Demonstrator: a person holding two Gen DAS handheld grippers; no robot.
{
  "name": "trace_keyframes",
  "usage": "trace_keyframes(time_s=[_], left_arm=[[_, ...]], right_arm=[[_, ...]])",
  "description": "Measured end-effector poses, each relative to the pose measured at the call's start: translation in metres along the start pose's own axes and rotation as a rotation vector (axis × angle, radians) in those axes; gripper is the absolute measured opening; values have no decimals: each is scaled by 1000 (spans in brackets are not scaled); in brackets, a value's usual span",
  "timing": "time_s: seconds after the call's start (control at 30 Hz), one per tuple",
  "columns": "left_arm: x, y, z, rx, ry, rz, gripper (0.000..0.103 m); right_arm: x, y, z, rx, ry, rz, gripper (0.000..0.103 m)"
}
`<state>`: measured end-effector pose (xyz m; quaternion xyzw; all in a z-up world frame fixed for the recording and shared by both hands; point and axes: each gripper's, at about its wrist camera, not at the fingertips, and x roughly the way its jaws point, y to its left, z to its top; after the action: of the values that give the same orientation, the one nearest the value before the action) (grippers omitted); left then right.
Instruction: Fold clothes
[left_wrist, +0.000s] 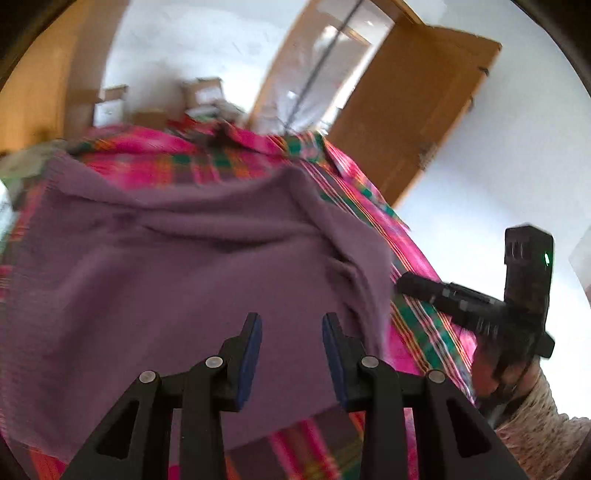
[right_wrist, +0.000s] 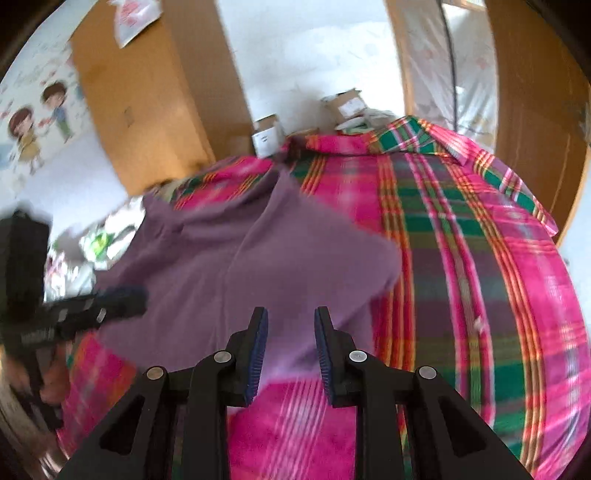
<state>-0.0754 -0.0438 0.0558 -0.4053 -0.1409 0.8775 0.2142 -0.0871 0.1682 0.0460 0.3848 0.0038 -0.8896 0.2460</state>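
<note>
A purple garment (left_wrist: 192, 258) lies spread, with some creases, on a bed covered by a pink and green plaid blanket (right_wrist: 480, 258). The left gripper (left_wrist: 291, 332) hovers over its near edge, jaws parted and holding nothing. The right gripper (right_wrist: 290, 332), also parted and empty, is at the garment's near right corner, so each hand is nearest its own side.
</note>
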Motion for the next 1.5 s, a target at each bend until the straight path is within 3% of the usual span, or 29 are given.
trace_keyframes(time_s=[0.23,0.4,0.5,0.73,0.87,1.1,1.23,1.4,1.5], left_arm=[[14,-18,-8,37,50,-1,34],[23,-30,-14,63,85,-1,34],[29,-37,-17,79,107,0,34],[40,-54,-22,121,133,-10,34],[44,-55,-21,121,139,6,34],[46,-56,-19,113,136,17,34],[47,-57,-19,109,133,17,33],[49,-55,-21,86,131,14,27],[49,-53,-21,77,131,18,24]], right_arm=[[9,23,-28,-56,49,97,28],[23,31,-34,-95,68,44,28],[21,26,-39,-67,70,68,28],[-4,7,-46,-47,59,29,28],[-39,-20,-47,-78,48,-67,28],[-131,-79,-36,-180,22,-379,28],[-163,-98,-29,-195,1,-494,28],[-115,-93,-44,-156,42,-358,28],[-68,-78,-49,-112,57,-212,28]])
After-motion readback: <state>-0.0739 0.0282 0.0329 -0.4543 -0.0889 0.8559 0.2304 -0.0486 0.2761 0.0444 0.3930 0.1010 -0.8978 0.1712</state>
